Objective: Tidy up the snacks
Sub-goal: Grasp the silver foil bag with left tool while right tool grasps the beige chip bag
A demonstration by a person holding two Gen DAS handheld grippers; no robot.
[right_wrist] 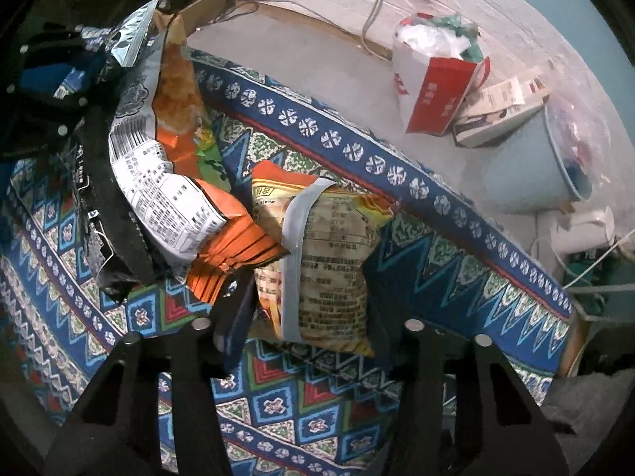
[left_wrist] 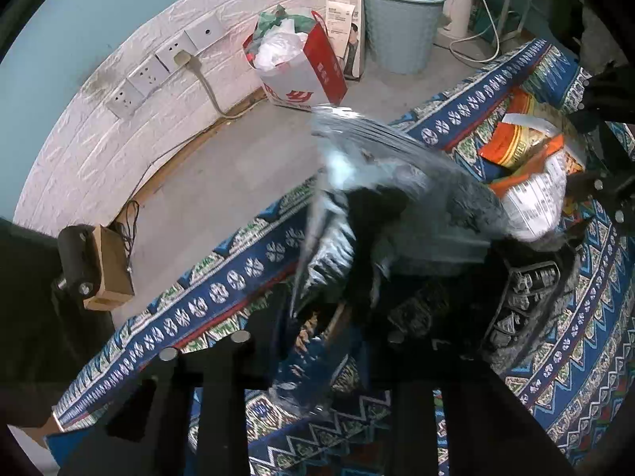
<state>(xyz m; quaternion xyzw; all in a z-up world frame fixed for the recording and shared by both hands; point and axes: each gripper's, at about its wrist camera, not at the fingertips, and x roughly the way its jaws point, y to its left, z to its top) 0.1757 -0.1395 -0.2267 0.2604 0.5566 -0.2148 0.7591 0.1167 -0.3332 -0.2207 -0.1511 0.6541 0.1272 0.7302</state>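
Both grippers point down over a bench (right_wrist: 436, 238) draped in a blue patterned cloth with a border of white rosettes. The left gripper (left_wrist: 321, 317) has its jaws pinched together on a silvery-grey foil snack bag (left_wrist: 357, 182), which stands up between the fingers, crumpled and blurred, and hides much of what lies behind it. Just to the right of that bag, in the left wrist view, sits an orange snack bag (left_wrist: 528, 182) with a white printed label panel. The right wrist view shows that same orange bag (right_wrist: 174, 182) lying at the left on the cloth, its sealed end touching a yellow-and-tan snack bag (right_wrist: 329, 261) covered in dark print. The right gripper (right_wrist: 313, 341) stands astride the near end of this yellow bag, a finger on either side of it; the jaws are partly drawn in, but I cannot tell whether the pads actually press on the packet. Off the far edge of the bench the grey floor shows, with a red-and-white paper bag (right_wrist: 432, 91) stuffed with plastic, a pale blue waste bin (right_wrist: 532, 174) at the right, and a white kettle (right_wrist: 583, 234) beside it. A row of wall sockets (left_wrist: 158, 71) runs along the white brick-textured wall, one with a plug and cable in it. A small cardboard box (left_wrist: 113, 265) sits at the far left of the floor.
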